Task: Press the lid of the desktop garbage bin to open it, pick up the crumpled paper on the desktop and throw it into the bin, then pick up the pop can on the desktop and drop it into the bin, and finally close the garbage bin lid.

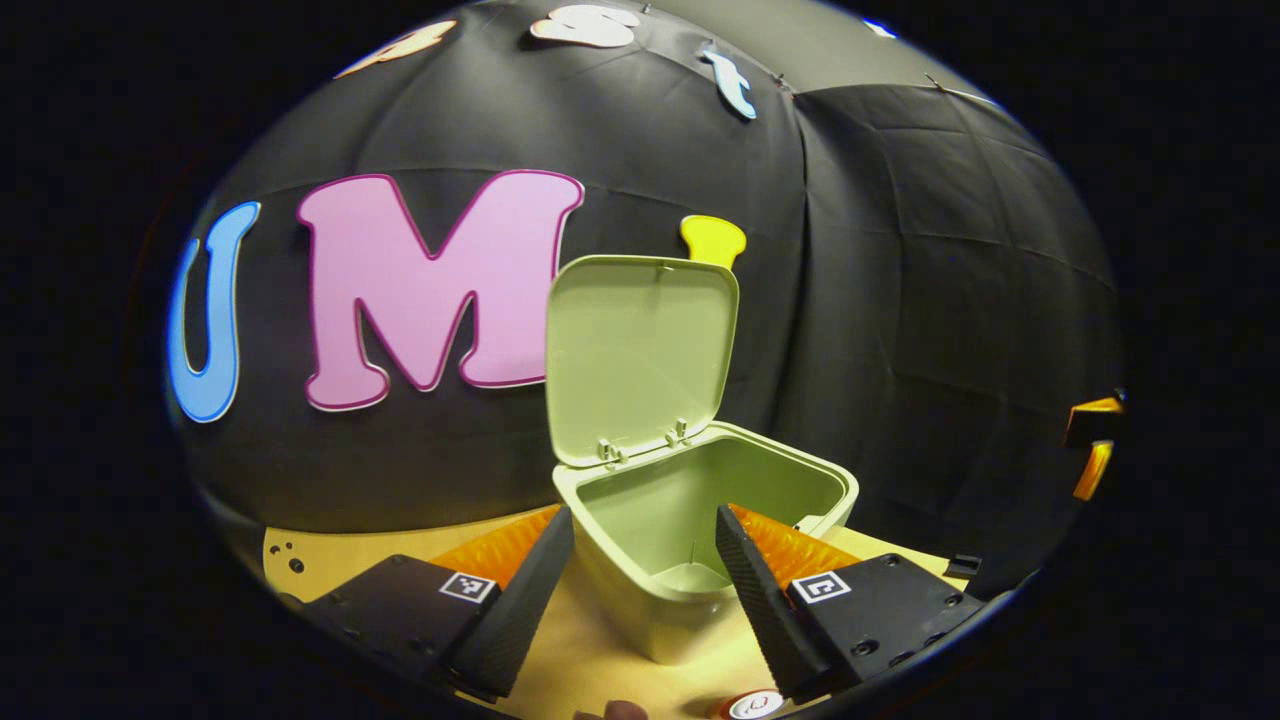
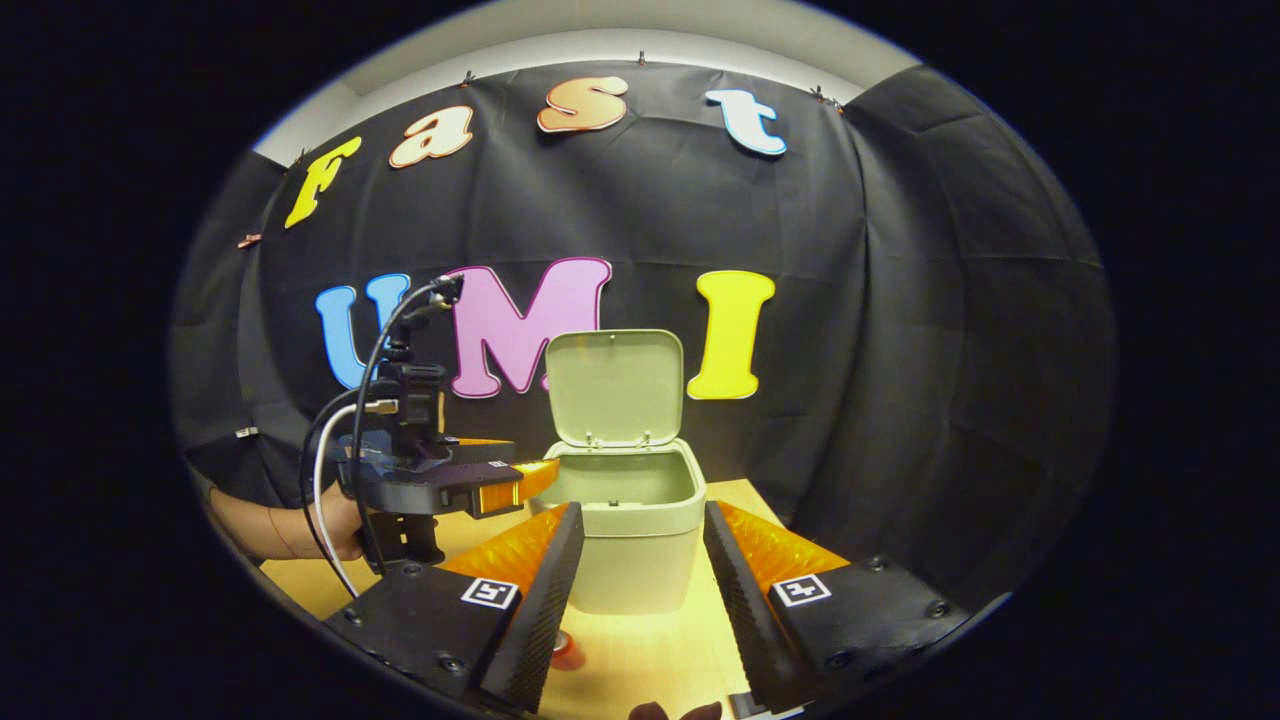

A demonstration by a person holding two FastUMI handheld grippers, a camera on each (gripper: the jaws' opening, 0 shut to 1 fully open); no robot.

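Left gripper view puts the garbage bin (image 1: 700, 530) right in front of me on the tabletop (image 1: 590, 650), its lid (image 1: 640, 355) swung up and standing nearly upright at the back, hinged along the rear rim. I can see into the bin's hollow, but I cannot tell what lies at the bottom. My left gripper (image 1: 645, 575) has its fingers spread wide with nothing between them, framing the bin's near corner without touching it. At the very bottom edge a round red-and-white top peeks in, which I take to be the pop can (image 1: 755, 706), just below the right-hand finger. In the right gripper view the bin (image 2: 630, 540) sits centred ahead, lid (image 2: 615, 385) raised the same way, and my right gripper (image 2: 640, 580) is likewise parted and holding nothing, its fingers on either side of the bin's front. Off to the left I see the left gripper (image 2: 525, 480) close beside the bin's rim, with a hand (image 2: 335, 525) gripping its handle and cables (image 2: 330, 470) looping up from it
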